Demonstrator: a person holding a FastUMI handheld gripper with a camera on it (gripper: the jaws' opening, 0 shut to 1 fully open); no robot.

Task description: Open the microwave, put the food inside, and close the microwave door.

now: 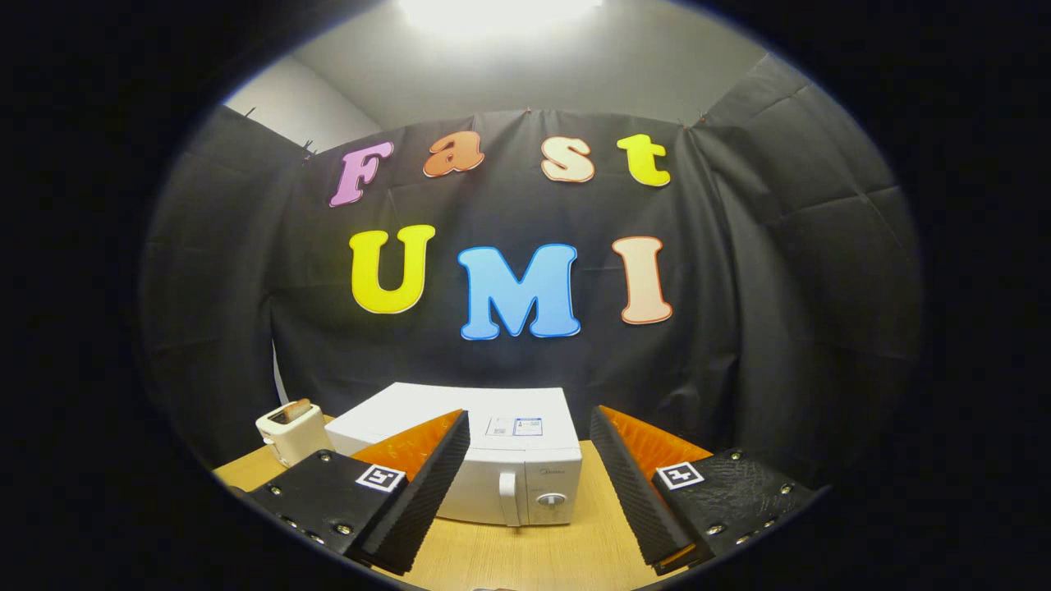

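A white microwave (493, 447) stands on the wooden table (525, 554), just beyond my fingers, its door shut. Its vertical handle (509, 498) and a round knob (551, 499) face me on the front right. My gripper (530, 427) hangs open above the table in front of the microwave, with nothing between its fingers. The left finger (423, 484) covers part of the microwave's front left. No food can be made out.
A small white toaster (293, 431) with a slice of bread in its slot stands to the left of the microwave. The booth's black cloth wall closes in behind and on both sides. Bare table lies between the fingers and the microwave.
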